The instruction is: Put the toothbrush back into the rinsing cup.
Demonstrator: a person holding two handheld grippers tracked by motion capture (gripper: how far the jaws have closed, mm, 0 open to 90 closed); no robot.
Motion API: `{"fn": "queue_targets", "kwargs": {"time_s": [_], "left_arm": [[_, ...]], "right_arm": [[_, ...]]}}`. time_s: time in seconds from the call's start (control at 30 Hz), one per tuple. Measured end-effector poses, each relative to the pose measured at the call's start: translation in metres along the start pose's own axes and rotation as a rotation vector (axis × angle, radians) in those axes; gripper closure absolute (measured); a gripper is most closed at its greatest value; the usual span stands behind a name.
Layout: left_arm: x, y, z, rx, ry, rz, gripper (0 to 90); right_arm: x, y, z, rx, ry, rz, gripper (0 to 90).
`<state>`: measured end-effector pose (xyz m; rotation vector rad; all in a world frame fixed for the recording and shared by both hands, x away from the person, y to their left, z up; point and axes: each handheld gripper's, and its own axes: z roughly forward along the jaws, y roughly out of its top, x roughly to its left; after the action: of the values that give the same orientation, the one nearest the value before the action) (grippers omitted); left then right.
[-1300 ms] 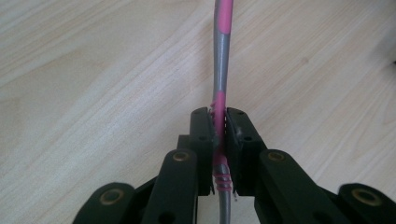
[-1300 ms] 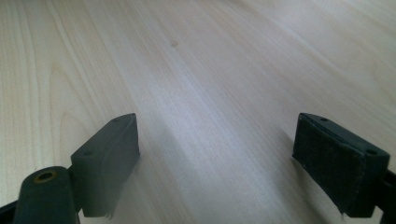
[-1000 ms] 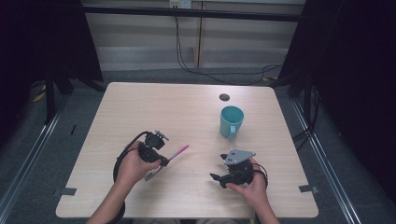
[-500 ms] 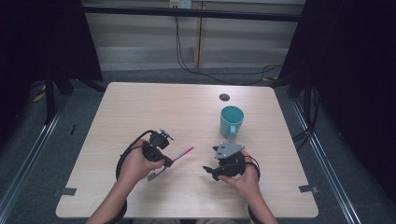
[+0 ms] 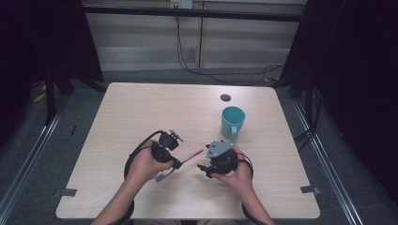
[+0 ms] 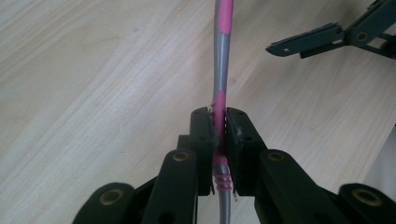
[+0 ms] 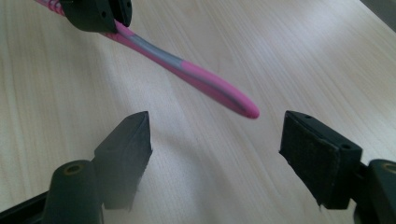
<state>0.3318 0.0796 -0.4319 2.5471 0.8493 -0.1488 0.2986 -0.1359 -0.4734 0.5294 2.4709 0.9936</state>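
Pale wooden desk point(image 5: 141, 117), dark surround. Right hand-held gripper point(image 7: 215, 158) spread wide, nothing held, facing the free end of a pink-grey toothbrush point(image 7: 196, 79). Long axis aimed between its jaws. Left hand-held gripper point(image 6: 219, 126) clamped on the ribbed neck.

Pale wood-grain table point(image 5: 141, 112), matt and smooth. The toothbrush point(image 7: 205, 81) looks like glossy pink-and-grey plastic; the right gripper point(image 7: 215, 149) has rough, matt black pads point(image 7: 317, 158).

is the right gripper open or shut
Open: the right gripper has its jaws spread wide, with the pink toothbrush handle tip ahead of the gap, not yet clamped.
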Motion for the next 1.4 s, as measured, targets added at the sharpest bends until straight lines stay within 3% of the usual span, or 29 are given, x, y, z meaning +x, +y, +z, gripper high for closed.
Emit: {"fn": "queue_targets", "kwargs": {"time_s": [0.3,0.6,0.9,1.4], "left_arm": [[-0.006,0.007,0.005,0.019,-0.011,0.023,81.8],[-0.010,0.012,0.005,0.019,-0.030,0.029,81.8],[-0.012,0.014,0.002,0.013,-0.048,0.045,81.8],[-0.008,0.013,-0.004,-0.026,-0.055,0.067,80.2]], "right_arm": [[-0.002,0.002,-0.001,0.010,-0.001,-0.062,30.2],[-0.002,0.005,0.000,0.011,-0.007,-0.092,32.7],[0.000,0.005,0.000,0.009,0.013,-0.126,51.6],[0.004,0.002,0.001,0.094,0.109,-0.228,75.0]]}}
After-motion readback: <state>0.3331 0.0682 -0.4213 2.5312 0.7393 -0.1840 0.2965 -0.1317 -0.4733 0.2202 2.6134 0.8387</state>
